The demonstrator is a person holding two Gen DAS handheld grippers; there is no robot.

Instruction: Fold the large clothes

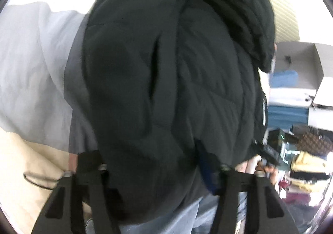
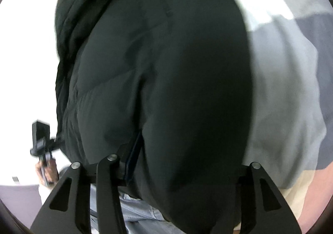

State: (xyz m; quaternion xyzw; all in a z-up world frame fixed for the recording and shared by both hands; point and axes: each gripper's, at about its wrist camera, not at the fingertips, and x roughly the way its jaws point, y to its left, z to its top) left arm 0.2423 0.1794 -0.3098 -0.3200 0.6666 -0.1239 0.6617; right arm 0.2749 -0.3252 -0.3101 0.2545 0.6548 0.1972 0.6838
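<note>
Black puffy quilted jacket (image 1: 166, 88), bunched between both grippers' fingers, grip indiscernible

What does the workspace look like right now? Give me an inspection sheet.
Surface: pale grey bedding, rumpled, with a cream sheet nearer the camera.
Job's things: black padded jacket bulging between the fingers of both grippers.
Clutter: boxes and stacked items at the right of the left wrist view.
Grippers: left hand-held gripper and right hand-held gripper each have jacket fabric between the fingers; blur and bulging fabric hide whether the pads press.
Cables: one dark cable on the cream sheet.
Surroundings: the person's light blue jeans below the jacket; bright blinds.
</note>
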